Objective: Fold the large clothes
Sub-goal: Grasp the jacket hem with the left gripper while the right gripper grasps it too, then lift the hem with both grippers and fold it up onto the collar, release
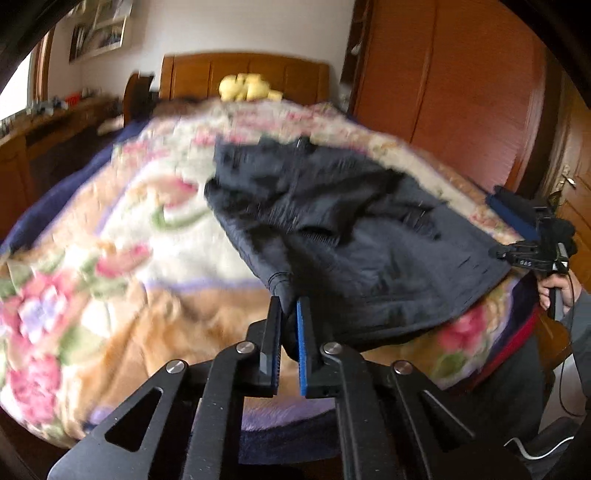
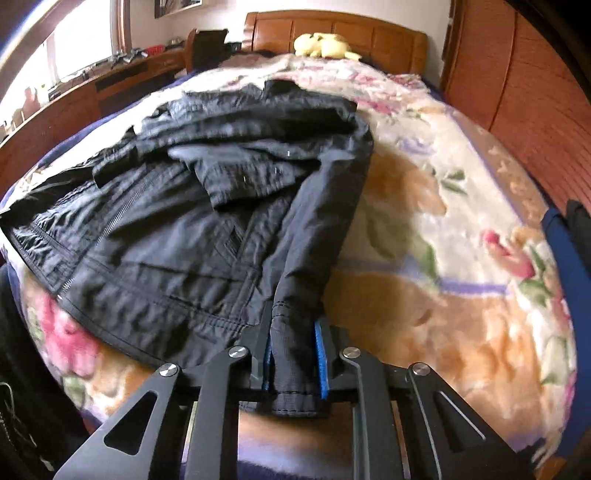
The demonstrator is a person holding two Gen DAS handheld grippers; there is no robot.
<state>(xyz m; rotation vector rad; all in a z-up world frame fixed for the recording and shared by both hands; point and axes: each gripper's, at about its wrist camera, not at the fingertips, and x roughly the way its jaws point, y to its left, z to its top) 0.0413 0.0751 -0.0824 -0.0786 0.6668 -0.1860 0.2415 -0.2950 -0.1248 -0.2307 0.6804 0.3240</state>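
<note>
Jacket (image 2: 207, 206), dark and quilted with a zip running down its front, lies crumpled on the floral blanket (image 2: 424, 258) of the bed, its bulk toward the wooden headboard (image 2: 332, 33) and its near edges drawn toward the foot.

The right gripper (image 2: 293, 354) has its jaws closed on a sleeve cuff, which hangs out below the blue pads; the sleeve runs straight away from the jaws up into the heap. The left gripper (image 1: 288, 332) has its jaws pinched nearly together on a small tuck of the jacket's (image 1: 332, 221) hem or corner; which part exactly, I cannot tell. From the left wrist the garment spreads forward and to the right, toward the right gripper (image 1: 532, 243), seen at the far edge of the cloth.

So the jacket's long axis lies roughly between the two holds, with the slack in the middle. The coming move, as I judge it, turns on pulling the two holds apart to flatten the body before any fold.

The right wrist view shows the zip, seams and piled upper layers clearly. The left wrist view is blurred, but alone shows the person's hand (image 1: 554, 288) on the other tool and how far apart the two holds stand. A yellow plush toy (image 2: 325, 46) sits by the headboard, well clear.
</note>
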